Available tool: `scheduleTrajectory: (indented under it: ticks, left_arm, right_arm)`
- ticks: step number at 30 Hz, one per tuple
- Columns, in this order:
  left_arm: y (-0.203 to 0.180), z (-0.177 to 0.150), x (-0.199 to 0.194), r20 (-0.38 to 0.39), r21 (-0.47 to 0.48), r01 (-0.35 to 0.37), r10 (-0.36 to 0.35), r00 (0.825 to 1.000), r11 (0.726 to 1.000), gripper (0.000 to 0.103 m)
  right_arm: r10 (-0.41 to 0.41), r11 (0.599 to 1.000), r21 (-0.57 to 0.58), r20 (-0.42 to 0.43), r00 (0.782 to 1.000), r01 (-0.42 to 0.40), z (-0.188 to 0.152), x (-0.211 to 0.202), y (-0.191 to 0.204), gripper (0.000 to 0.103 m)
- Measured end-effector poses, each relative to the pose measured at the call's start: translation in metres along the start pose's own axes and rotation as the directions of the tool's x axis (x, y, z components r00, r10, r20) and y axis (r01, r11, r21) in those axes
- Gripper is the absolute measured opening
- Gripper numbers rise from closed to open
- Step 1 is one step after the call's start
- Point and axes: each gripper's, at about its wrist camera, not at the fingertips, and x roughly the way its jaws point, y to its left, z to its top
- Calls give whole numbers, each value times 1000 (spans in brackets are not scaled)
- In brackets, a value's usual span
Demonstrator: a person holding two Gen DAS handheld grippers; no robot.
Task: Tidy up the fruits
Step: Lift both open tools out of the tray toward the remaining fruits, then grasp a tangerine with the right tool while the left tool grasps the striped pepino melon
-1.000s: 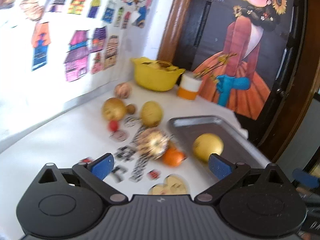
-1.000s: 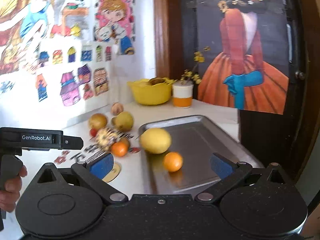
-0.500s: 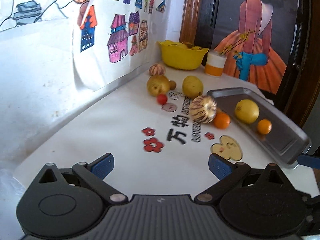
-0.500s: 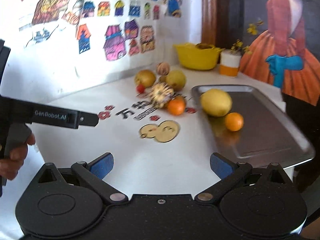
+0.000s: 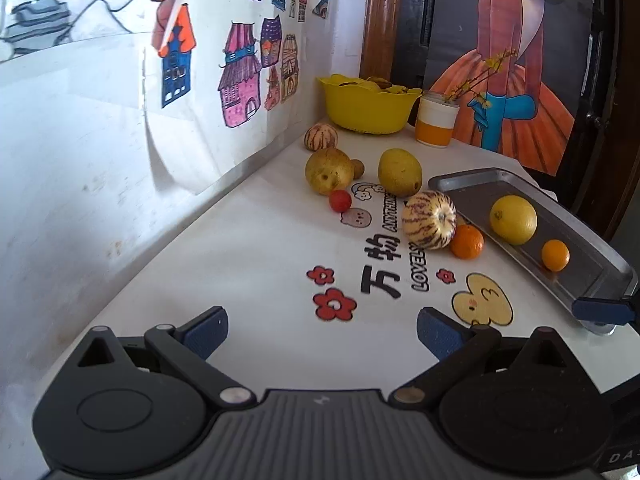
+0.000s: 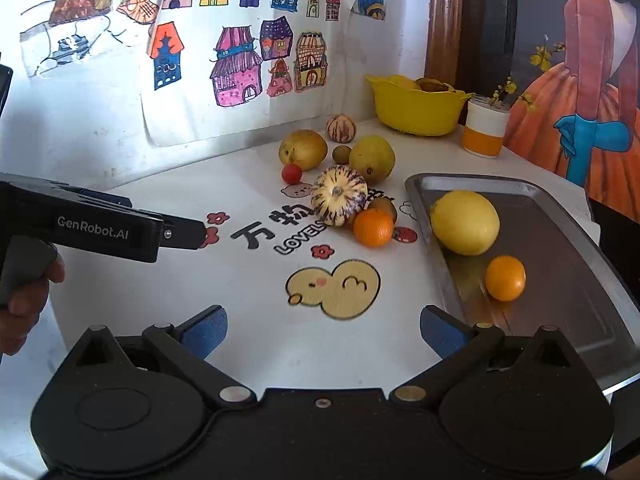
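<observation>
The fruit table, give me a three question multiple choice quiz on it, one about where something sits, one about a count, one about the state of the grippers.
1. Where does the large yellow lemon lie?
A. in the yellow bowl
B. on the metal tray
C. on the duck print

2. How many fruits are on the tray?
A. two
B. four
C. none

3. How do the left gripper and right gripper stand?
A. both shut on fruit
B. one holds an orange
C. both open and empty

Answers: 1 B, the lemon rests on the tray's floor near its left wall. 2 A, only the lemon and a small orange are on it. 3 C, each gripper's jaws are spread with only table between them.
</observation>
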Motion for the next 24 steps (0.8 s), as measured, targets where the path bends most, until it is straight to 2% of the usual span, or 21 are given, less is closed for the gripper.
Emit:
scheduleTrajectory:
  ticks: [4, 9, 13, 24]
  left_arm:
    - [-3, 9, 10, 5, 1, 16, -16, 1000, 1000, 102]
    - [-9, 23, 26, 8, -11, 52, -52, 999, 999, 102]
    - [-20, 36, 43, 13, -18, 86, -86, 996, 996, 102]
    - [-49, 64, 96, -18, -48, 173, -174, 985, 984, 102]
  right_arm:
    - [14, 998, -59, 16, 1000, -13, 12, 8, -3, 102]
    - [13, 981, -196, 70, 997, 1, 25, 17, -6, 100]
    - [-14, 967, -255, 74, 997, 32, 35, 34, -14, 88]
    - [-19, 968, -251, 30, 999, 26, 44, 72, -35, 59]
